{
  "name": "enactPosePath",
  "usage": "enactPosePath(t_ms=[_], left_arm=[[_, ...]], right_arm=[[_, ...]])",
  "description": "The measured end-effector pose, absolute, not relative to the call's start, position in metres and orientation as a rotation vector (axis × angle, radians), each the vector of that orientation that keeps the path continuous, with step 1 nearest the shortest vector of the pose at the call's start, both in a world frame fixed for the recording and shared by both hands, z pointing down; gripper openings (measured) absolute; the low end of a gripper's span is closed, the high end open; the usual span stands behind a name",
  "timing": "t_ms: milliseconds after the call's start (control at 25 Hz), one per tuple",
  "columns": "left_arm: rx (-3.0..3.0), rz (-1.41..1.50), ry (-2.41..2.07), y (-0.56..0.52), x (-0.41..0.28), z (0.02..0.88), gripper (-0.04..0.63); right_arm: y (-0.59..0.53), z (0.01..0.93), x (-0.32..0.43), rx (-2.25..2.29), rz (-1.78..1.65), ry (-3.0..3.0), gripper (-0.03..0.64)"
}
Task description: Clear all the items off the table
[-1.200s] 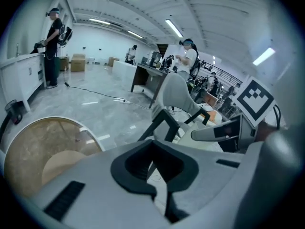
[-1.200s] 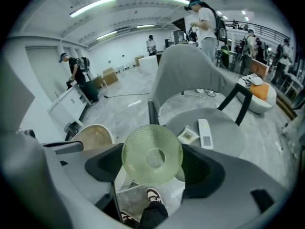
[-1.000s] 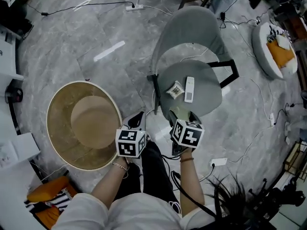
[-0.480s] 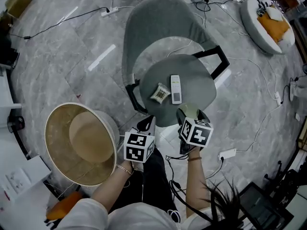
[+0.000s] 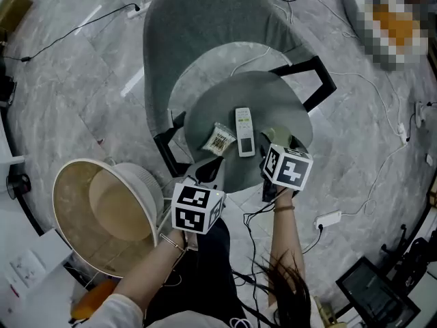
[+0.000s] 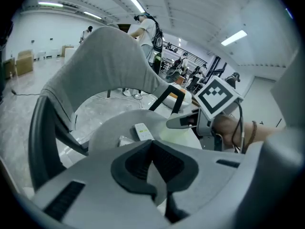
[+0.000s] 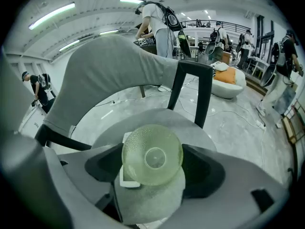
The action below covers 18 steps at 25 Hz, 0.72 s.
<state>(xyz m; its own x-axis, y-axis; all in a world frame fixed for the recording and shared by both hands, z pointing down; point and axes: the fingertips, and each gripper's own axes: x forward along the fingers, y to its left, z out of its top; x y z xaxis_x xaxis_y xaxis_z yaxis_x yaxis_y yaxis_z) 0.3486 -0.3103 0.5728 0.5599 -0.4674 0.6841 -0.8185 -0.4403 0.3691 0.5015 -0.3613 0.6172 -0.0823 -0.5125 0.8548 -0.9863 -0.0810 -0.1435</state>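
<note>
Glass bowl (image 7: 152, 157): pale green, caught between the right fingers, underside facing the camera, at the table's (image 5: 280, 101) near edge.
Right gripper (image 7: 153, 170): clamped on the bowl from both sides.
Left gripper (image 6: 151, 149): fingers pressed together, nothing between them.
Remote (image 5: 244, 131), packet (image 5: 219, 139): side by side on the table, just beyond the left fingertips.

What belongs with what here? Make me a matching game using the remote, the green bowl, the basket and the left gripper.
1. remote
2. green bowl
3. basket
4. left gripper

a. on the floor
b. shut, holding nothing
c. lying flat on the table
d. held in the right gripper

Pairs: 1-c, 2-d, 3-a, 4-b
</note>
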Motion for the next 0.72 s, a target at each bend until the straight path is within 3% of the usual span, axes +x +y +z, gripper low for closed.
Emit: enactPosePath(t_ms=[720], left_arm=[[2.051,0.652,-0.989,-0.307,0.352,0.594,0.008]], right_arm=[[-0.387,0.65,0.511,1.644,1.038,-1.636,0.381]])
